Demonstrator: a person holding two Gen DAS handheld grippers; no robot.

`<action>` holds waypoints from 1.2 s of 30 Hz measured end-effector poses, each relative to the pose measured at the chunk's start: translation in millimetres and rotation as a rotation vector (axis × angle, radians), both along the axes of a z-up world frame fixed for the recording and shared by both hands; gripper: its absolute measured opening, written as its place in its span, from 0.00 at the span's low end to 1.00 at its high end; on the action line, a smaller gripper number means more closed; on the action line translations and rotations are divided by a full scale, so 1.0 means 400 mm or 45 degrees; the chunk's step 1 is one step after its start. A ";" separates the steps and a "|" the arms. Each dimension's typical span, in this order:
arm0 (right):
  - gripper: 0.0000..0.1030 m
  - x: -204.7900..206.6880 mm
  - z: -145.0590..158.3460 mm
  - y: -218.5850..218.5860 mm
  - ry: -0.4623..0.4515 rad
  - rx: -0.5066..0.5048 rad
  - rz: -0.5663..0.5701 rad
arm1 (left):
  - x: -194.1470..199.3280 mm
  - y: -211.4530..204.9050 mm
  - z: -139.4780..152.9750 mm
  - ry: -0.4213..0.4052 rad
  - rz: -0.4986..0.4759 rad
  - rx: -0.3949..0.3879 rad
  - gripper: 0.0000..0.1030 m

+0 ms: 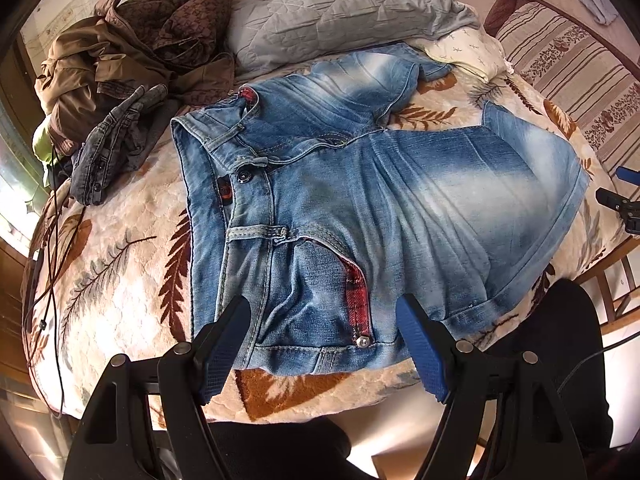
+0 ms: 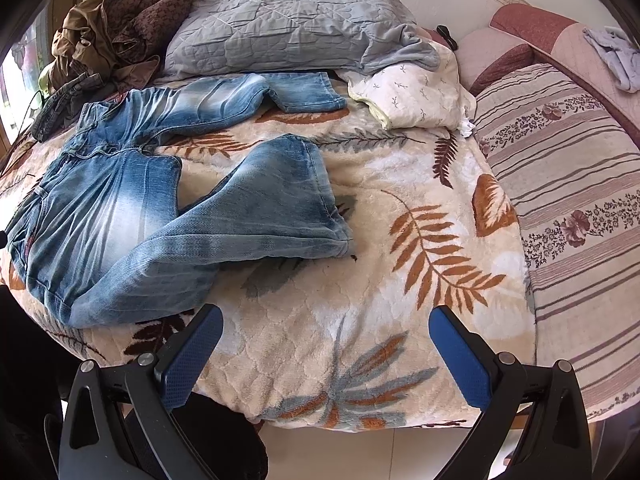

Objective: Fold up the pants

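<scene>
Faded blue jeans (image 1: 360,200) lie spread on the leaf-patterned bed blanket (image 1: 120,280), waistband to the left, front pocket with red lining toward me. In the right wrist view the jeans (image 2: 120,216) show both legs: the near leg is bent back on itself, the far leg runs toward the pillows. My left gripper (image 1: 324,320) is open, just above the jeans' near waist corner, touching nothing. My right gripper (image 2: 326,332) is open and empty over bare blanket (image 2: 400,280), right of the near leg. Its tip also shows at the left wrist view's right edge (image 1: 620,200).
A brown jacket (image 1: 132,48) and dark grey jeans (image 1: 116,140) are piled at the far left. A grey quilted pillow (image 2: 280,16), a white leaf-print cushion (image 2: 412,92) and a striped bedcover (image 2: 568,200) lie at the far side and right. Black cables (image 1: 48,248) hang at the left bed edge.
</scene>
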State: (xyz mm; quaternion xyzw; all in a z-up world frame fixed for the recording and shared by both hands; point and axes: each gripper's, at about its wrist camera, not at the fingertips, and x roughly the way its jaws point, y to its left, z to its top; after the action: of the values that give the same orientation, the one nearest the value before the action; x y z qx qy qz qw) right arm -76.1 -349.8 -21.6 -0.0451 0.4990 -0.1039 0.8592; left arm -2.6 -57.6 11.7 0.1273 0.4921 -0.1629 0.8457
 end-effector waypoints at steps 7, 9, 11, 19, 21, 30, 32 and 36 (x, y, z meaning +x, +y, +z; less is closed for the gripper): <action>1.00 0.003 -0.004 -0.006 -0.002 0.014 -0.001 | 0.009 -0.024 0.001 0.007 -0.017 0.002 0.72; 1.00 0.006 -0.003 -0.010 -0.004 0.026 0.000 | 0.011 -0.030 0.002 0.006 -0.019 0.005 0.72; 1.00 0.014 -0.001 -0.019 -0.007 0.048 -0.005 | 0.016 -0.030 0.005 0.019 -0.008 -0.002 0.72; 1.00 0.107 -0.013 -0.231 -0.044 0.453 -0.268 | 0.072 0.145 0.026 0.211 0.258 -0.272 0.72; 1.00 0.145 -0.046 -0.269 -0.029 0.570 -0.317 | 0.075 0.207 -0.005 0.308 0.355 -0.407 0.72; 0.99 0.181 -0.230 -0.254 0.039 1.231 -0.452 | 0.131 0.268 -0.197 0.590 0.561 -0.791 0.71; 0.76 0.180 -0.228 -0.259 -0.049 1.332 -0.431 | 0.156 0.249 -0.199 0.553 0.580 -0.754 0.60; 0.05 0.162 -0.141 -0.295 -0.239 1.300 -0.394 | 0.149 0.217 -0.138 0.471 0.491 -0.769 0.05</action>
State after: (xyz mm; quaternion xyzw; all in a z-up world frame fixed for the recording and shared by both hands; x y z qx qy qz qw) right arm -11.1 -467.9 -78.2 0.4618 0.4080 0.0229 0.7873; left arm 57.2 29.4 -43.3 -0.2529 0.5810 -0.1587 0.7572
